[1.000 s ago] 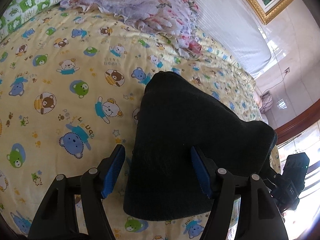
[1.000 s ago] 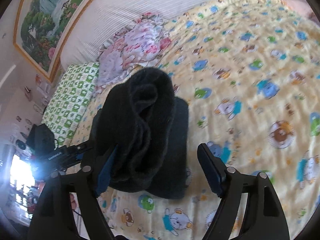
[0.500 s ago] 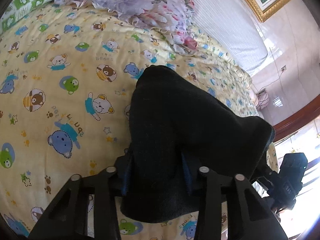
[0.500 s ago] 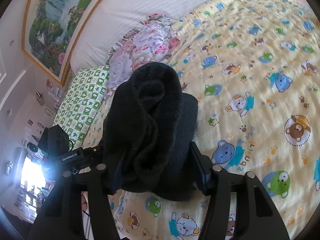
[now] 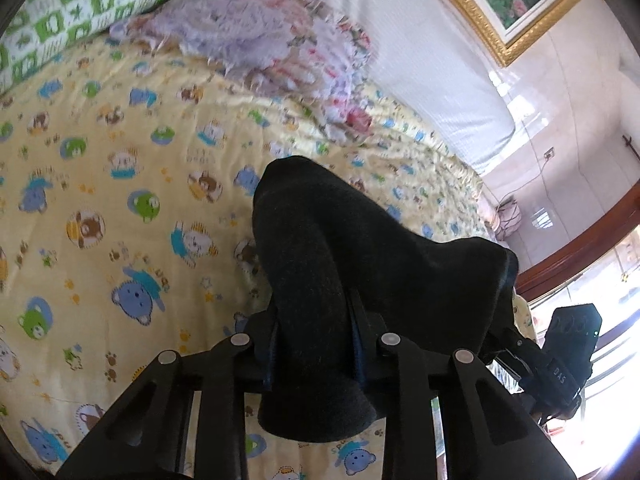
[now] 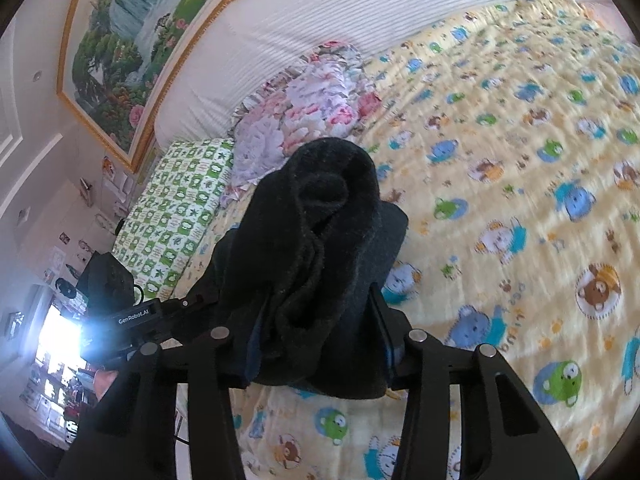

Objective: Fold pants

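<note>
low in the centre of the left wrist view, the left gripper is closed tight on one end of the folded black pants, cloth bulging out between its fingers and below them. the bundle's long axis runs from this grip toward the right of the frame, where the right gripper holds the other end; another fold reaches up toward the frame's centre over the yellow bear-print bedspread.

low in the centre of the right wrist view, the right gripper is likewise clamped on the pants, a thick roll of layers rising from its fingers. the left gripper sits at middle left, so the pants span between both; neither is nearer. any set-down probably needs both moving together.
</note>
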`<state>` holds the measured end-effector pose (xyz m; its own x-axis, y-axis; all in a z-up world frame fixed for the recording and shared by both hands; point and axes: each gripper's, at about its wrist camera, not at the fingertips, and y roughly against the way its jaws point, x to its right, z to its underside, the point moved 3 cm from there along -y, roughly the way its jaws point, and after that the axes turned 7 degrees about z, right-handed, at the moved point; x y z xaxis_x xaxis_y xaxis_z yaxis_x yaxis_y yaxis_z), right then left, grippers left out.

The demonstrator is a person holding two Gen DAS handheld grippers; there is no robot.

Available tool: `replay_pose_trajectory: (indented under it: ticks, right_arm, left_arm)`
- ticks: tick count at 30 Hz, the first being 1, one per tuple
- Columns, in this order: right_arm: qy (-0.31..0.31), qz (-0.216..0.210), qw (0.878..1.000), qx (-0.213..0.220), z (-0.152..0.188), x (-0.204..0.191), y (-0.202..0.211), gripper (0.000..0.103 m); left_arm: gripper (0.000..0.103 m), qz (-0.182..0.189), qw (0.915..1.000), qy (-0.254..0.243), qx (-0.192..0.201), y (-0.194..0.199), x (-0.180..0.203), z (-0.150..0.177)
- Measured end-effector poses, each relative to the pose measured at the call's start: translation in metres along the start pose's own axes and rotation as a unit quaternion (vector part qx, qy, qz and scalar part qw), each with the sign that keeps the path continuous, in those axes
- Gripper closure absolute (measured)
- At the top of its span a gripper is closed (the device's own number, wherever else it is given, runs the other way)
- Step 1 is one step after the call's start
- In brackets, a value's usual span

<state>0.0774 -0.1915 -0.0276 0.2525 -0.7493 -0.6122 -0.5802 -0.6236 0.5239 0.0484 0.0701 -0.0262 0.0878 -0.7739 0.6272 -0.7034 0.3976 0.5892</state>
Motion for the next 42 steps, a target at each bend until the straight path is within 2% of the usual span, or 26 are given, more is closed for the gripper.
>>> replay_pose_trajectory:
  ticks: [8,18,28,36,42]
  right_arm:
    - [0.024,-0.022,0.999,0.003,-0.019,-0.024,-0.017,0.058]
    - [0.047,-0.043,0.998,-0.003,-0.056,-0.052,-0.067,0.058]
    - [0.045,-0.038,0.998,-0.012,-0.075,-0.047,-0.102,0.058]
    - [0.031,-0.02,0.999,-0.035,-0.078,-0.03,-0.122,0.057]
    - [0.035,0.019,0.998,-0.049,-0.076,-0.018,-0.129,0.05]
  left_arm:
    - [0.076,-0.01,0.9989,-0.018,0.042,0.025,0.002,-0.024]
    - [0.076,-0.031,0.9963,0.002,0.08,0.032,-0.029,-0.063]
    - [0.076,-0.041,0.9963,-0.002,0.076,0.004,-0.044,-0.091]
    - [0.075,-0.048,0.9971,-0.002,0.06,-0.015,-0.059,-0.092]
    - [0.066,-0.056,0.9975,-0.001,0.044,-0.019,-0.073,-0.084]
